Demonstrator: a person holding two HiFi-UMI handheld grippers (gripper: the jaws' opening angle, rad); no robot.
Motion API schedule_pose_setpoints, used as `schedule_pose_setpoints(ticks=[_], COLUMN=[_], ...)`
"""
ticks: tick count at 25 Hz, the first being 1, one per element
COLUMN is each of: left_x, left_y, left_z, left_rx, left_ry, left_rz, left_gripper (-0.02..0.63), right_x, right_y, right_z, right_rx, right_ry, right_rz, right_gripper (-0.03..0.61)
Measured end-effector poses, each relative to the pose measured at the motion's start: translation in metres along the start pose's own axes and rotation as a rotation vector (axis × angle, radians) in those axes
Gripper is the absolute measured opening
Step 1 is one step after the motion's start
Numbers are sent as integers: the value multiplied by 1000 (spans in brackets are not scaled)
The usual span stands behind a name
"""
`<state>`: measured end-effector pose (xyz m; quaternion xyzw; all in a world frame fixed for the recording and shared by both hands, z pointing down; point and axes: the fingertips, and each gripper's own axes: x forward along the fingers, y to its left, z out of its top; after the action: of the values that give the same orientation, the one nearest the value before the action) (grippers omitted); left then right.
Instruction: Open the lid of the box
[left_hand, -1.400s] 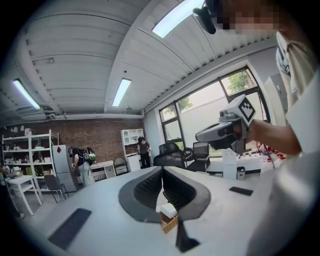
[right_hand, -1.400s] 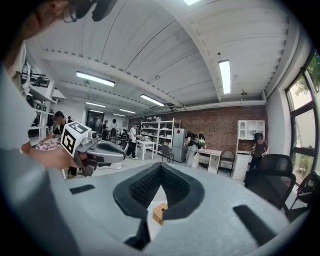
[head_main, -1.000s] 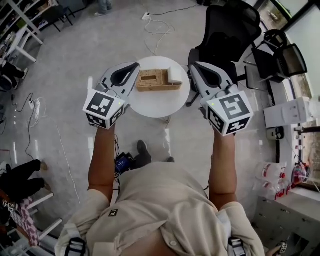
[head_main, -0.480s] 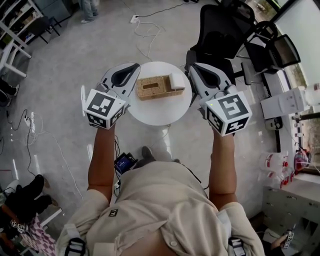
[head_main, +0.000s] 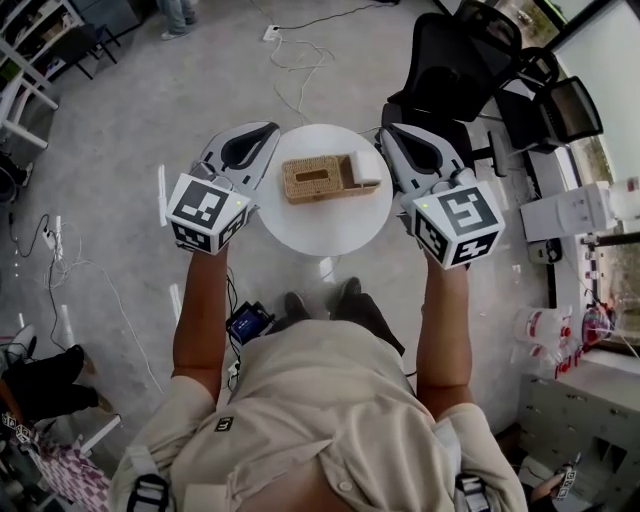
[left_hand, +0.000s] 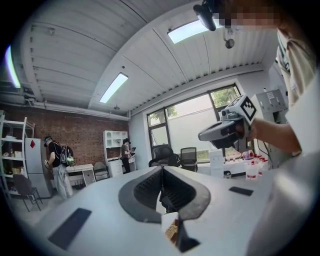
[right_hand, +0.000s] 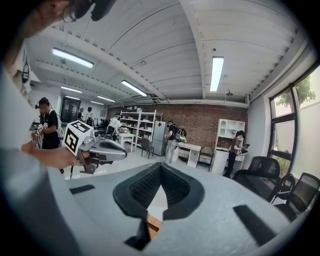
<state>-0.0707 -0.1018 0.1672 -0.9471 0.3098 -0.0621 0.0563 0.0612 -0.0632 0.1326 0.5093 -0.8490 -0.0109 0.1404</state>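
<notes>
Box (head_main: 320, 196) of woven wicker is found at the middle of a round white table (head_main: 325, 228), with its slotted top, taken to be the lid (head_main: 303, 180), judged not yet lifted. A white block (head_main: 364, 167) is seen touching the box's right end; what it is cannot be told. Over the last second the table and box have been brought lower in the head view, and the person's shoes (head_main: 345, 296) are now seen just below the table's edge, so the table is judged to have been approached. The left gripper (head_main: 268, 130) is held clenched on nothing to the left of the box, and the right gripper (head_main: 390, 132) is likewise clenched and empty to its right. The box is touched by neither. The task is judged barely begun: a reach to the lid is yet to be made.
</notes>
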Motion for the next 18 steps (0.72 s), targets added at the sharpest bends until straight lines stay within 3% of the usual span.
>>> schedule_pose_setpoints(ticks=[13,18], left_x=[15,29], left_y=[54,57], left_z=[-25,-50], left_rx=[10,-5], left_ry=[71,111], left_rz=[137,157], left_gripper=[11,11], right_x=[79,100], right_y=[-21,-36], right_z=[-5,-20], right_rx=[-6,0], right_ry=[-7,12], right_rz=[167,208], right_gripper=[-8,-8])
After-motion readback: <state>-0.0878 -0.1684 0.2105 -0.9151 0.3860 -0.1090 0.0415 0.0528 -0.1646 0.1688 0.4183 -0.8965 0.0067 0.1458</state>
